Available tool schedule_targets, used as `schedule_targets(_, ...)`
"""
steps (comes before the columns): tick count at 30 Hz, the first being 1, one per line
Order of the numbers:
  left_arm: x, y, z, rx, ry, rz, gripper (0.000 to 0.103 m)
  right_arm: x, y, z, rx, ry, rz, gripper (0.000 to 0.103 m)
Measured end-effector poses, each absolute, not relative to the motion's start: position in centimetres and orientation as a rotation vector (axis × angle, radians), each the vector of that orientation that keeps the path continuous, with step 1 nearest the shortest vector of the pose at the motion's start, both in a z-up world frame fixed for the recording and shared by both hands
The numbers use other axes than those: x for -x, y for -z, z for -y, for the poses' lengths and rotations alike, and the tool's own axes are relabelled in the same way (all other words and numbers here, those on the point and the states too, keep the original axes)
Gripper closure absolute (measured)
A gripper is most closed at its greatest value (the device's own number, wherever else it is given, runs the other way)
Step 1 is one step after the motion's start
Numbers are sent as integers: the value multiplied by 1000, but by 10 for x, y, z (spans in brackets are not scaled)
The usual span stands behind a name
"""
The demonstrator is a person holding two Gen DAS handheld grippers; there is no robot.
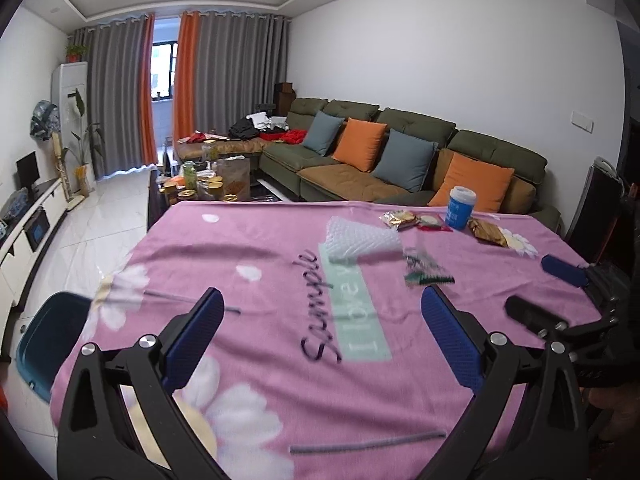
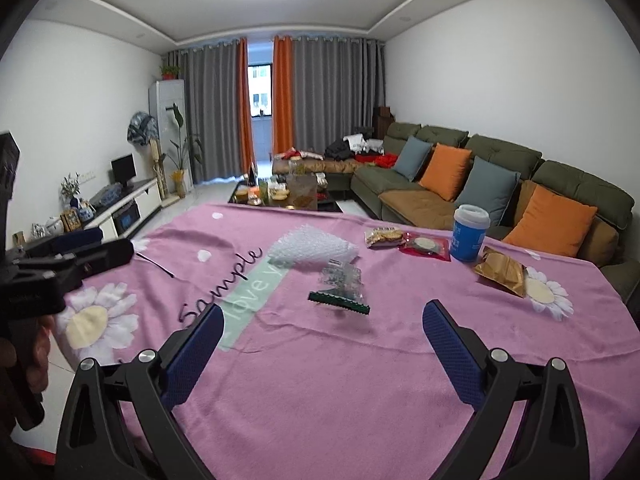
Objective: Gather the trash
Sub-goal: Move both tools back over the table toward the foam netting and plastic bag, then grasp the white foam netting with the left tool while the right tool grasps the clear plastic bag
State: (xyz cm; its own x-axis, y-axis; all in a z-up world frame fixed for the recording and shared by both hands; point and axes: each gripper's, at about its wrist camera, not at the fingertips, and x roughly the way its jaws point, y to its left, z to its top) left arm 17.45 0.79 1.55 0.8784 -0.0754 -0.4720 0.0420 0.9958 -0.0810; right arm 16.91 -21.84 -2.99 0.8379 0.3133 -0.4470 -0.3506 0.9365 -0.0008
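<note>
1. Holding both grippers spread wide and empty over the near side of the table [image 2: 320, 380]: right gripper [image 2: 323, 330], left gripper [image 1: 323, 316].
2. Nearest trash looks to be the clear wrapper with the green strip [image 2: 340, 292], lying mid-table, dead ahead of my right fingers and just beyond the tips. In the left view it sits ahead and off to the right [image 1: 426, 268], so the right gripper is my pick.
3. Its green strip runs roughly left-right across my line of approach, slightly tilted. My jaws open along that same line, so I judge a wrist turn is needed to pinch across the strip.
4. Bubble wrap [image 2: 310, 250] lies just behind the wrapper, touching or overlapping it; I cannot tell which. Risk of dragging both.
5. Far right corner cluster: snack packet [image 2: 382, 236], red packet [image 2: 426, 245], blue cup [image 2: 469, 233], gold bag [image 2: 502, 271]. All well apart from the wrapper.
6. Open cloth between my fingers and the wrapper. A blue bin [image 1: 48, 344] sits off the table's left edge, near my left gripper; likely the drop point.
</note>
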Motion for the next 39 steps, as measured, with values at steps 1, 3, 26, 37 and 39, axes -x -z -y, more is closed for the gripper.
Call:
schedule_targets(1,-182,-18,-9,73,71,-496,6,-179,31,217,87,-350,-478,7)
schedule_targets(3,-201,-21,-10,71,83,-503,6,-198,34,215,95,-349,-513,7)
schedule_targets(26,-419,49,10,142,190,-814,6,-318,80,202,-32,-373,-803,27)
schedule_targets(37,-456,84,36,194,233,-915,7,-323,85,209,-86,-410,-838,55)
schedule_targets(39,-455,85,40,183,224,-909,18,-322,85,210,-95,-415,-838,55)
